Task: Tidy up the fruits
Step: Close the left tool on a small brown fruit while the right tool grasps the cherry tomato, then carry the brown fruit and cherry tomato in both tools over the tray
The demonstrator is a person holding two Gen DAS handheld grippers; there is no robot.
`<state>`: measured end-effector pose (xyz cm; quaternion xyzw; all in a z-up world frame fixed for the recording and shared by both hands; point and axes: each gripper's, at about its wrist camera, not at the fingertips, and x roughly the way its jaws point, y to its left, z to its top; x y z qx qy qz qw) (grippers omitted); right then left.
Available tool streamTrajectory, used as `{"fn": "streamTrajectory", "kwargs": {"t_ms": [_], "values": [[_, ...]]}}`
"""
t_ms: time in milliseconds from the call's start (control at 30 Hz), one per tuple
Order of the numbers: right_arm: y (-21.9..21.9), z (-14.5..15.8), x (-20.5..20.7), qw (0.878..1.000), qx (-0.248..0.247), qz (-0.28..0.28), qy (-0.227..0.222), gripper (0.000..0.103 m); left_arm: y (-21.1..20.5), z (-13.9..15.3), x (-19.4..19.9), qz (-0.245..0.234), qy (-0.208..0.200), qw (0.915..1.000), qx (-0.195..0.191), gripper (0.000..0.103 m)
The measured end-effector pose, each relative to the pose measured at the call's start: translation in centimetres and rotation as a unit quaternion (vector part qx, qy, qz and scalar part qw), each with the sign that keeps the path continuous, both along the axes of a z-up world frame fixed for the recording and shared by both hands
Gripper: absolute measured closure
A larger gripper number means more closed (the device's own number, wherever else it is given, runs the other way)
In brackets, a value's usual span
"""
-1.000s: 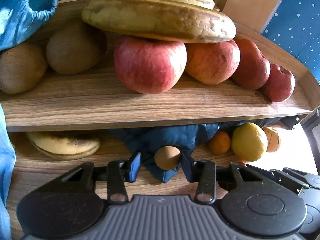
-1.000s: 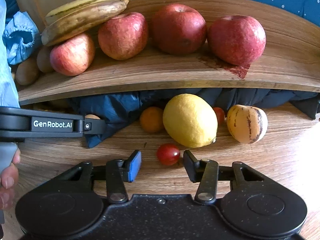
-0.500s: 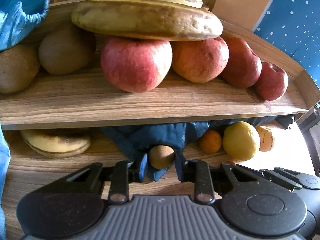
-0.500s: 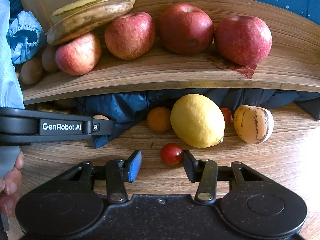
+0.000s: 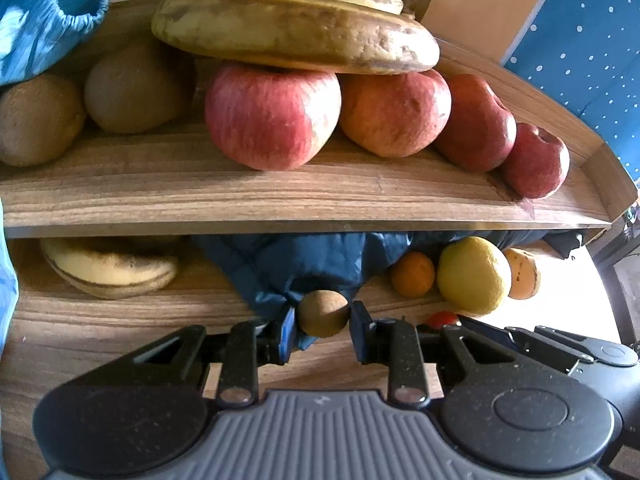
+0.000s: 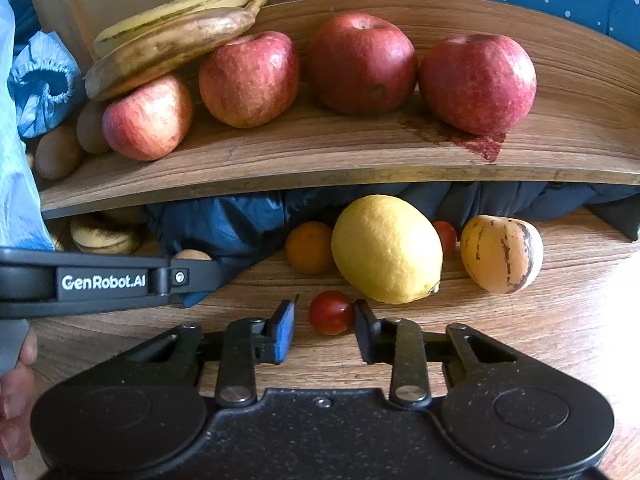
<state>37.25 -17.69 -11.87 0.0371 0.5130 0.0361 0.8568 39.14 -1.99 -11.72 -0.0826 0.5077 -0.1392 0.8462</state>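
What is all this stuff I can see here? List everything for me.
Apples: four, red, row on upper shelf.
Bananas: two, spotted yellow-brown, resting on the left apples.
Kiwis: two, brown, shelf's left end.
Banana: one, yellow, under the shelf.
Lemon: one, yellow, on table.
Orange fruit: one, small, beside the lemon.
Striped fruit: one, yellow-orange, right of lemon.
Cherry tomatoes: two, red, one behind the lemon.
Small brown fruit: one, tan.
Cloth: dark blue, under shelf.
Left tongs: black, around the small brown fruit.
Right tongs: black, open around a tomato.
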Motion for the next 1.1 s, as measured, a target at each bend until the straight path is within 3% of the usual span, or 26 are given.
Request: {"fn": "streamTrajectory", "kwargs": {"t_ms": [100,1100], "values": [[-0.4,0.1,-0.2,1.0,0.007,-0.006,0.0,0.078,-0.2,0.0,-0.3,-0.002,0.0,1.0,-0.002,0.072],[-4.2,3.3,-5.7,0.999,0.018,-0.028,-0.031,0.078,-5.0,1.3,-4.1,-0.042,0.009,0.999,-0.012,0.072]]}}
